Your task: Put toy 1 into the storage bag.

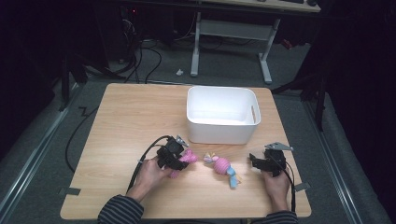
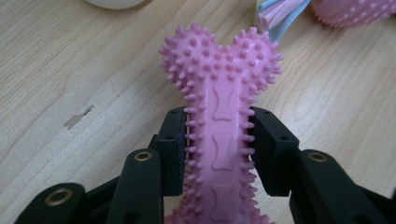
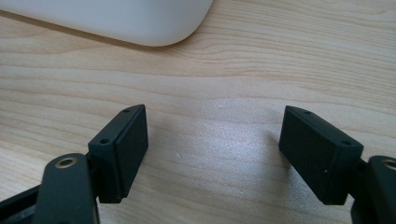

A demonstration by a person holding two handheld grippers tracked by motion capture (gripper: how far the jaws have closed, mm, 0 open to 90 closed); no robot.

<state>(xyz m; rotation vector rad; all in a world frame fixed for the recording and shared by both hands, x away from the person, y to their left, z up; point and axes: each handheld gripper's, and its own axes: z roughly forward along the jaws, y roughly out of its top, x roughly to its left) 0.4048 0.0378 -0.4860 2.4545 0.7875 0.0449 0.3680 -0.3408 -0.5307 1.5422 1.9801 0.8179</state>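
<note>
Your left gripper (image 2: 219,140) is clamped on the pink bone toy (image 2: 219,116). In the left gripper view its two black jaws press the spiky shaft from both sides, and the toy's two-lobed head sticks out past them toward 12 o'clock, over the wooden table (image 2: 70,70). That view also shows what the high view cannot: the small bone shapes stamped along the shaft, and a grey scuff in the wood at 9 o'clock of the toy. In the high view the bone toy (image 1: 187,158) sits low and left of the table's centre, at 7 o'clock from the white bin (image 1: 223,135), with your left gripper (image 1: 180,161) and left hand (image 1: 152,172) wrapped behind it.

Just to the toy's 3 o'clock lies a second toy, a pink ball on a knotted rope (image 1: 223,167), near but apart; its rope end and ball edge show at the top of the left gripper view.

Your right gripper (image 1: 256,163) rests farther toward 3 o'clock, near the table's right edge, held by your right hand (image 1: 276,184). In the right gripper view its jaws stand wide apart with bare wood between them (image 3: 212,140), and the bin's rounded corner (image 3: 140,23) lies at 11 o'clock.
</note>
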